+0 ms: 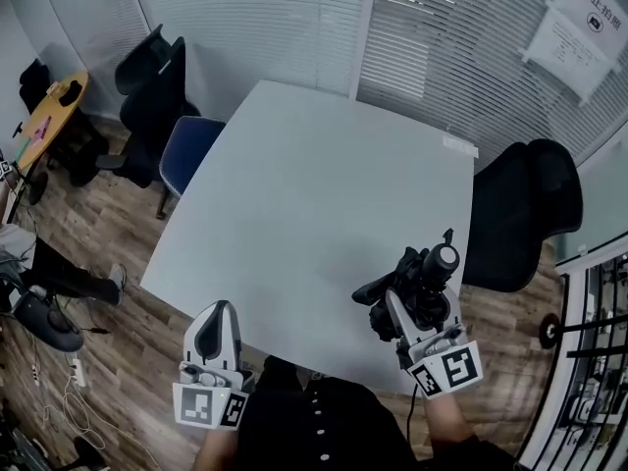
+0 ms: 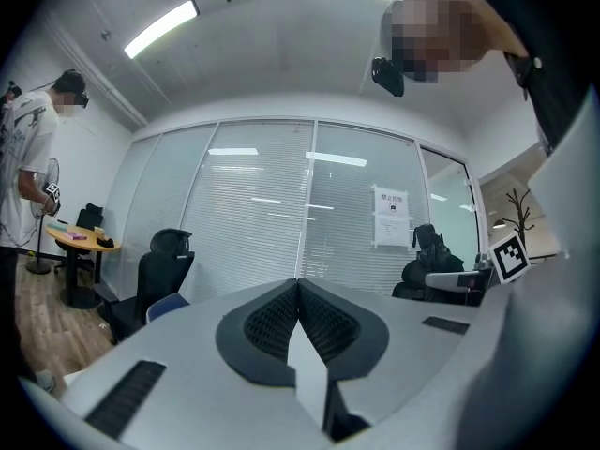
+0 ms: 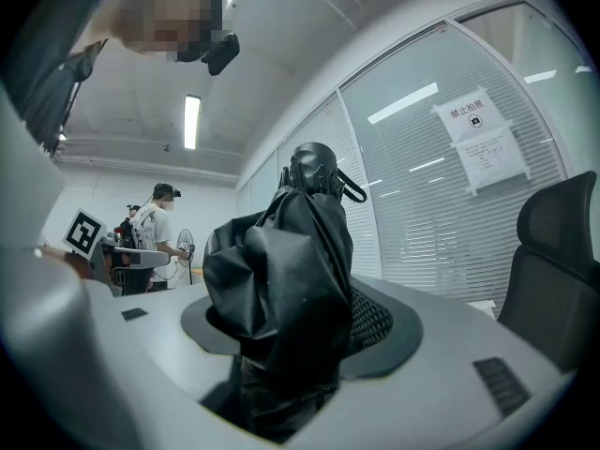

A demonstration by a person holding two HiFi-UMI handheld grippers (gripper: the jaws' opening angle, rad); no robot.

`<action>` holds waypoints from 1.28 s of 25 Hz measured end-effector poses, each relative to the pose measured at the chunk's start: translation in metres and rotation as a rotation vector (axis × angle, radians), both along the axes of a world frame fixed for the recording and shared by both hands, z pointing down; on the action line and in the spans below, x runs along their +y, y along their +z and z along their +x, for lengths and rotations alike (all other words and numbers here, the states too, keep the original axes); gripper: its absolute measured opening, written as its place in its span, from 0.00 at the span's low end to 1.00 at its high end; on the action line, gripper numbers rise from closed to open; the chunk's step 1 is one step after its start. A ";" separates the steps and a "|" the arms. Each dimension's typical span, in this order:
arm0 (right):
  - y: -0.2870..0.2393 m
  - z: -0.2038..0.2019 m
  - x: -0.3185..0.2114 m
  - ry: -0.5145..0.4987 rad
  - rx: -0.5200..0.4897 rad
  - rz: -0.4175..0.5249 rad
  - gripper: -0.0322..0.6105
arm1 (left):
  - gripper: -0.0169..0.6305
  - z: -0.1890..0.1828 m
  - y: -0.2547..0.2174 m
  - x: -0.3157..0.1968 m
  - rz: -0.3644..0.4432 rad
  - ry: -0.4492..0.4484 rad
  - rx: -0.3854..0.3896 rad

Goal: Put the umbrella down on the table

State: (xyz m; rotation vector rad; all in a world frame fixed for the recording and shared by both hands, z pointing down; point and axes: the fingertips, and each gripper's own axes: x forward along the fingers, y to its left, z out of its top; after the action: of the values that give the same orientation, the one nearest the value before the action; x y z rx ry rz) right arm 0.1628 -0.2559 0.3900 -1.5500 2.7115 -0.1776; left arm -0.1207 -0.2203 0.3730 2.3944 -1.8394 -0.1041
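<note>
A folded black umbrella (image 1: 420, 285) hangs over the near right corner of the white table (image 1: 314, 194), and my right gripper (image 1: 412, 318) is shut on it. In the right gripper view the crumpled black fabric of the umbrella (image 3: 286, 279) fills the space between the jaws, and its knobbed end with a strap points away from me. I cannot tell whether it touches the tabletop. My left gripper (image 1: 218, 314) is at the table's near left edge, shut with nothing in it. In the left gripper view its ribbed pads (image 2: 330, 324) meet at the middle line.
A black office chair (image 1: 520, 214) stands right of the table. A blue chair (image 1: 186, 145) and another black chair (image 1: 155, 72) stand at its left. A round wooden table (image 1: 49, 111) is at the far left. Blinds with a paper notice (image 1: 579, 23) line the back wall. A person (image 2: 23, 157) stands by the round table.
</note>
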 end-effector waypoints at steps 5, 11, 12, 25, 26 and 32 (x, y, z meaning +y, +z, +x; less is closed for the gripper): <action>0.007 -0.011 -0.013 0.020 0.018 -0.014 0.47 | 0.05 -0.009 0.001 -0.027 -0.002 0.045 0.006; 0.020 -0.022 -0.032 0.039 0.068 -0.043 0.47 | 0.05 -0.021 0.004 -0.050 -0.011 0.075 0.019; 0.023 -0.025 -0.036 0.038 0.077 -0.049 0.47 | 0.05 -0.025 0.006 -0.052 -0.017 0.075 0.022; 0.082 -0.046 -0.096 0.016 0.209 -0.112 0.47 | 0.05 -0.045 0.028 -0.068 -0.063 0.117 0.028; 0.087 -0.046 -0.099 0.014 0.220 -0.117 0.47 | 0.05 -0.045 0.029 -0.068 -0.066 0.121 0.027; 0.129 -0.052 -0.123 0.001 0.284 -0.176 0.47 | 0.05 -0.043 0.038 -0.071 -0.084 0.148 0.031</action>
State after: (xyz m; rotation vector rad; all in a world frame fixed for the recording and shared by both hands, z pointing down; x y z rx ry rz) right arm 0.1106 -0.3790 0.5190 -1.7451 2.9819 -0.2161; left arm -0.1639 -0.2910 0.4111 2.4456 -1.6137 -0.0489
